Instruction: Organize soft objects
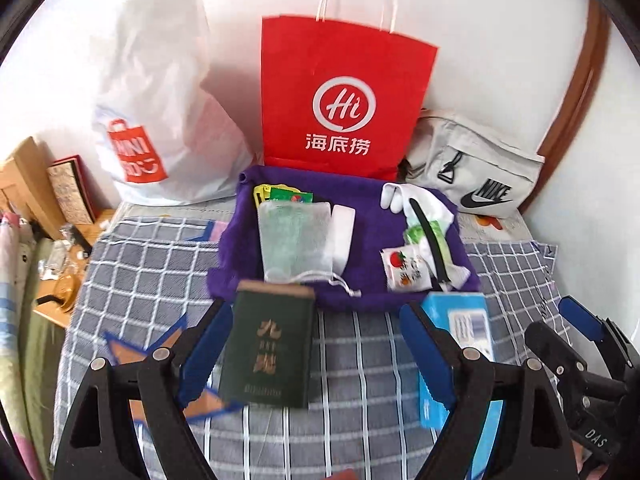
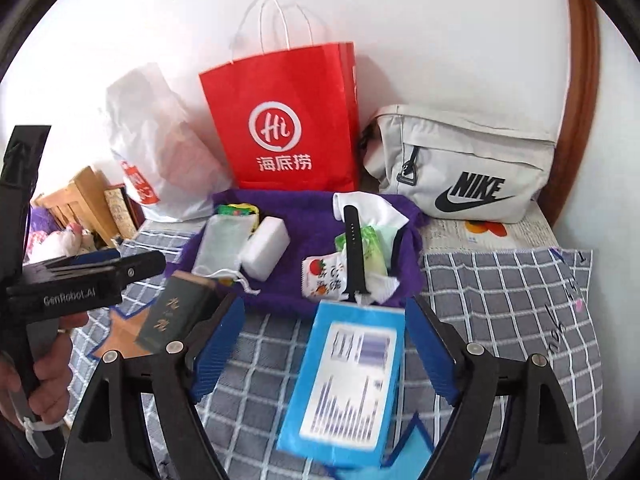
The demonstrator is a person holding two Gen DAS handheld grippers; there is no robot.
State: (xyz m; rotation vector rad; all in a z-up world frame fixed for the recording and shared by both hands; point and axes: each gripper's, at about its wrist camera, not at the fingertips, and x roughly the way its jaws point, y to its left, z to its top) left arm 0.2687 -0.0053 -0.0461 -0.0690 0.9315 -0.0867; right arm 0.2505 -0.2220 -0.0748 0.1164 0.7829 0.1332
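Left wrist view: the left gripper (image 1: 316, 344) stands wide open above the checked cloth (image 1: 140, 280), its pads clear of the dark green booklet (image 1: 268, 344) lying between them. Beyond, the purple towel (image 1: 360, 236) carries a mesh pouch (image 1: 292, 236), a white block (image 1: 343, 232), a white sock (image 1: 420, 208) and snack packets (image 1: 404, 268). A red paper bag (image 1: 340, 100) stands at the far wall.

Right wrist view: the right gripper (image 2: 324, 356) is also wide open, the blue box (image 2: 348, 384) lying loose between its pads. The grey Nike bag (image 2: 464, 164) sits far right.
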